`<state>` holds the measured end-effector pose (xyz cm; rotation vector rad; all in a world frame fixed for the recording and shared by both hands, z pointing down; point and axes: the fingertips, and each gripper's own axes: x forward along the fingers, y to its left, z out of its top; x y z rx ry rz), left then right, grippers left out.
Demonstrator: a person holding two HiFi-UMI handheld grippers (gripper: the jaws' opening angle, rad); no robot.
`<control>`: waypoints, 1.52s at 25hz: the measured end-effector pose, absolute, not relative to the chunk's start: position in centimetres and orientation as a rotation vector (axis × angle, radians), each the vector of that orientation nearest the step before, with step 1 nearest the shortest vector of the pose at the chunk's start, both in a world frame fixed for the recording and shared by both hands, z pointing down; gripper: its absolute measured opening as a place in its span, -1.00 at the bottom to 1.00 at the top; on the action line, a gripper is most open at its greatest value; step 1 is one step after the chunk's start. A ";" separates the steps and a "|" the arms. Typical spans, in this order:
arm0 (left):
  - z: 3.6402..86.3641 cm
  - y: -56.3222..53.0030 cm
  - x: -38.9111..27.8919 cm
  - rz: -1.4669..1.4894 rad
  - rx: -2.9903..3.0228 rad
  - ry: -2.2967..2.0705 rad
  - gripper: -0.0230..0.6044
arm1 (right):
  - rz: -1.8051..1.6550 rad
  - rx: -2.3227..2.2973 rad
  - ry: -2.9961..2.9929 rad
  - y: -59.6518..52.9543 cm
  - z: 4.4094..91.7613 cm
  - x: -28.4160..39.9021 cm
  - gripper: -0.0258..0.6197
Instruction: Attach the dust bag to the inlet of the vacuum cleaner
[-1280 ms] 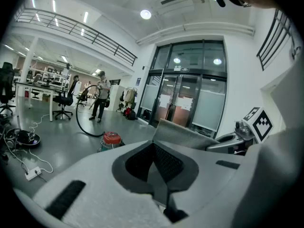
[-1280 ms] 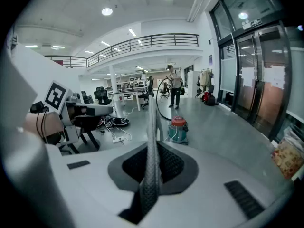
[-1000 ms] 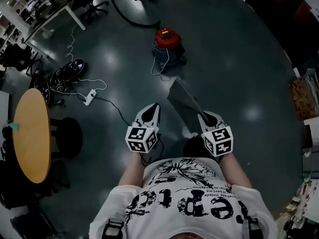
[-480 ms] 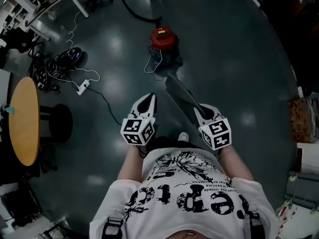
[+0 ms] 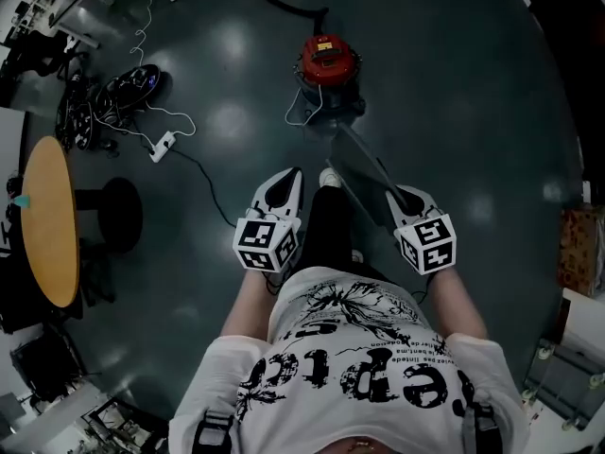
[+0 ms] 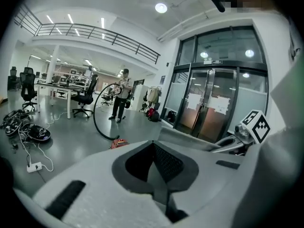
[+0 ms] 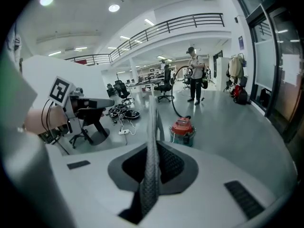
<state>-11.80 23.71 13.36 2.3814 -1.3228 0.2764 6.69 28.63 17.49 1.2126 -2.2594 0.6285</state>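
Observation:
The vacuum cleaner, a grey drum with a red lid, stands on the dark floor ahead of me; it also shows small in the right gripper view. My right gripper is shut on the dust bag, a flat grey sheet that sticks out forward and reaches toward the vacuum. In the right gripper view the dust bag stands edge-on between the jaws. To the left of the bag, my left gripper is level with the right one, shut and holding nothing. The vacuum's inlet is not visible.
A black hose runs away from the vacuum. A power strip and tangled cables lie on the floor at left, beside a round wooden table. A person stands far off. Glass doors are on the right.
The view has travelled across the floor; the table and cables have slid past on the left. Both grippers came along side by side, the bag still in the right one.

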 end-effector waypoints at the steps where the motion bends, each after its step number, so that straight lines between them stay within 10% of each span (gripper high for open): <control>1: 13.9 21.4 -11.5 0.279 2.380 -1.313 -0.92 | 0.630 1.200 -2.268 26.8 17.8 6.5 -0.85; 22: 19.1 -5.1 -9.9 0.096 2.222 -1.259 -0.92 | 0.529 0.748 -2.387 1.5 24.1 3.6 -0.84; 38: 48.4 -15.5 -5.2 0.013 2.244 -1.333 -0.92 | 0.153 0.380 -2.485 -5.6 54.2 8.6 -0.85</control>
